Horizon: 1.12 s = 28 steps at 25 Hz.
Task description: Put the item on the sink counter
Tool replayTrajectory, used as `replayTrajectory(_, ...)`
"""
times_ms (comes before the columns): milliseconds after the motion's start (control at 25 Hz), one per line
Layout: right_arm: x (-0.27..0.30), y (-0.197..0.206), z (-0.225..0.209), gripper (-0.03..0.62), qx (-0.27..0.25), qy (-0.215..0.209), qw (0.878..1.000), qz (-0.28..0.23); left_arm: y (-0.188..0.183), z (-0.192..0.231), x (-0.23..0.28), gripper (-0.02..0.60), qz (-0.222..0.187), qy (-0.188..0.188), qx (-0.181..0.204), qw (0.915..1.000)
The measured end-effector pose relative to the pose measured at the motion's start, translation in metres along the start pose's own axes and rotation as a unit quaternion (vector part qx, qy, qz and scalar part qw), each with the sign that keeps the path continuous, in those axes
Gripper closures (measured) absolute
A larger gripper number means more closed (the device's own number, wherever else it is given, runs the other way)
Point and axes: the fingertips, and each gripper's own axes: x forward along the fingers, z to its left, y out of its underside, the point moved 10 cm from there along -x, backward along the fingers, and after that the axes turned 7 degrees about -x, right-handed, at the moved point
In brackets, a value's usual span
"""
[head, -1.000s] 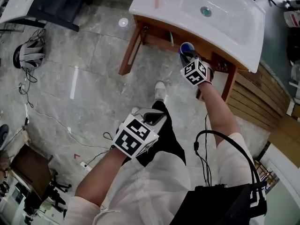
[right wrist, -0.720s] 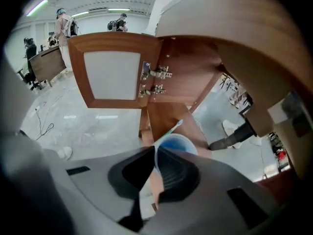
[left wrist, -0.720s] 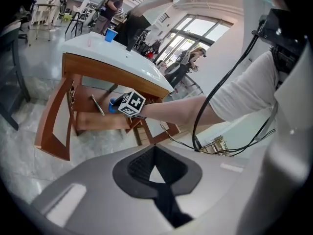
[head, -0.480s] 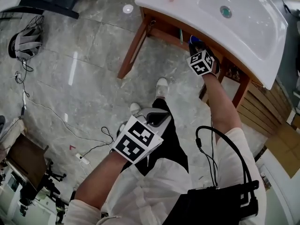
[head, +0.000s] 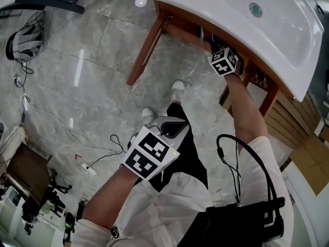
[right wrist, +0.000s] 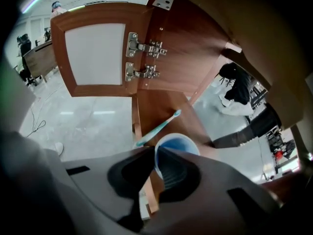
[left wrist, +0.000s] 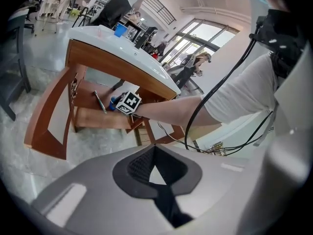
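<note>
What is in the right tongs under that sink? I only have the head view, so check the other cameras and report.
Observer: The right tongs are clamped on the rim of a blue cup, one jaw inside, one outside.
Operator: Tell me where the toothbrush is.
Observer: The teal toothbrush lies on the wooden shelf, outside the cup.
Operator: Now report the left tongs.
Observer: The left tongs have their tips together with nothing between them.

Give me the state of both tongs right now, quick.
Left tongs: closed, nothing between them.
Right tongs: closed on the rim of the blue cup.
</note>
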Motion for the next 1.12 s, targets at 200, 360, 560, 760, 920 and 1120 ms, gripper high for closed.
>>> replayTrajectory(200,-0.001,0.001,0.002,0.572,-0.008,0.001,1.000,-0.002,0.000,-0.001,0.004,0.577,0.002,0.007,0.001,1.0000)
replayTrajectory(360,-0.008,-0.001,0.001,0.570,-0.012,0.008,1.000,-0.008,0.001,-0.006,0.004,0.575,0.003,0.016,0.008,0.9998)
replayTrajectory(560,-0.025,-0.007,0.011,0.569,-0.030,0.014,0.999,-0.019,0.007,-0.016,0.004,0.575,0.010,0.024,0.010,0.9996)
replayTrajectory(760,-0.053,-0.011,0.018,0.569,-0.027,0.018,0.999,-0.033,0.004,-0.030,-0.001,0.575,0.005,0.030,0.026,0.9992)
replayTrajectory(920,-0.086,-0.019,0.023,0.571,0.008,0.019,0.999,-0.048,0.004,-0.043,-0.013,0.577,0.003,0.031,0.048,0.9983)
replayTrajectory(1120,-0.144,-0.030,0.039,0.580,0.124,-0.021,0.989,-0.075,0.009,-0.060,-0.032,0.575,-0.003,0.023,0.061,0.9979)
